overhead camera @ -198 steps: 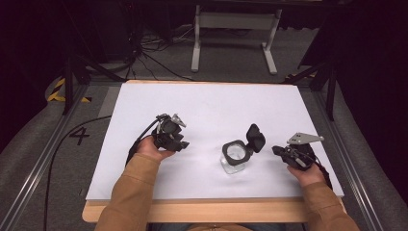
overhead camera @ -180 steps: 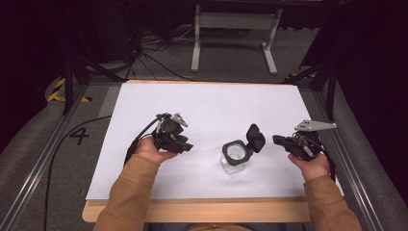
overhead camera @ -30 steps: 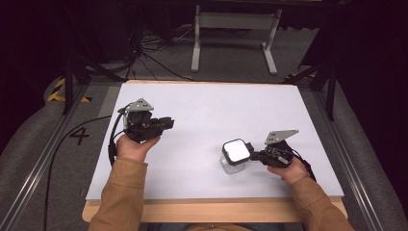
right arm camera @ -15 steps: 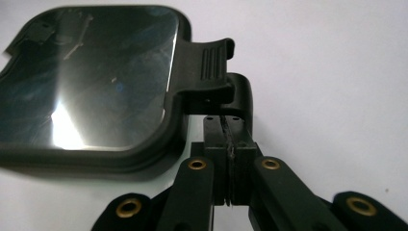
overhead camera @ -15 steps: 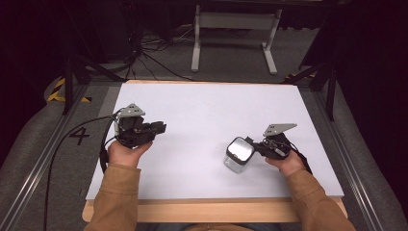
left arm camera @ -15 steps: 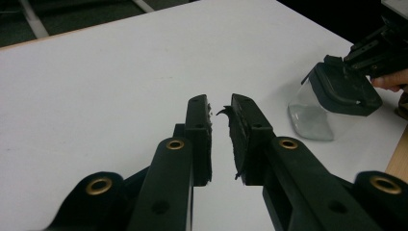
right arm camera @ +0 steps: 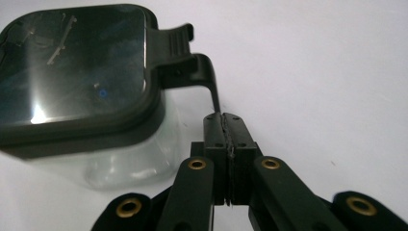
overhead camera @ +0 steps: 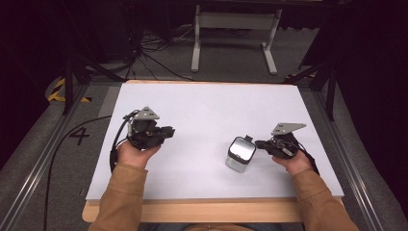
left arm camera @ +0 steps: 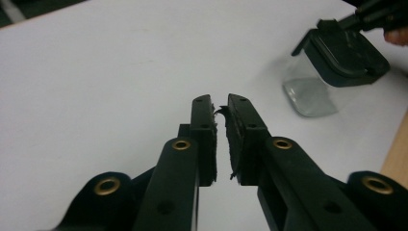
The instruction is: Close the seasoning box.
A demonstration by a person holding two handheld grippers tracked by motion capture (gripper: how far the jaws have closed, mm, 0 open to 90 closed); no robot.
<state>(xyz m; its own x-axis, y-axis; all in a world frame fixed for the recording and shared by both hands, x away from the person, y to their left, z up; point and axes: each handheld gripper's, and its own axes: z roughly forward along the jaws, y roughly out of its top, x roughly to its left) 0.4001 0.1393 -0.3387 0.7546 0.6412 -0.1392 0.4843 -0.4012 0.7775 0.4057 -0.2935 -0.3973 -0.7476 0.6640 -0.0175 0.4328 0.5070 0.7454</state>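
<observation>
White table (overhead camera: 202,110) broadly bare, jar (overhead camera: 240,155) near front edge, right tool (overhead camera: 260,144) pinching its latch (right arm camera: 204,72)

Looks like a lab or recording studio, dim and dark all round. White sheet (overhead camera: 202,120) on a wooden table (overhead camera: 192,211) ringed by metal rails (overhead camera: 36,178); grey carpet floor (overhead camera: 231,57) with loose cables (overhead camera: 144,48) at 11 o'clock. Metal stand (overhead camera: 235,29) at 12 o'clock, hazard tape (overhead camera: 60,89) at 10 o'clock, a painted "4" (overhead camera: 79,136) at 9 o'clock.
</observation>
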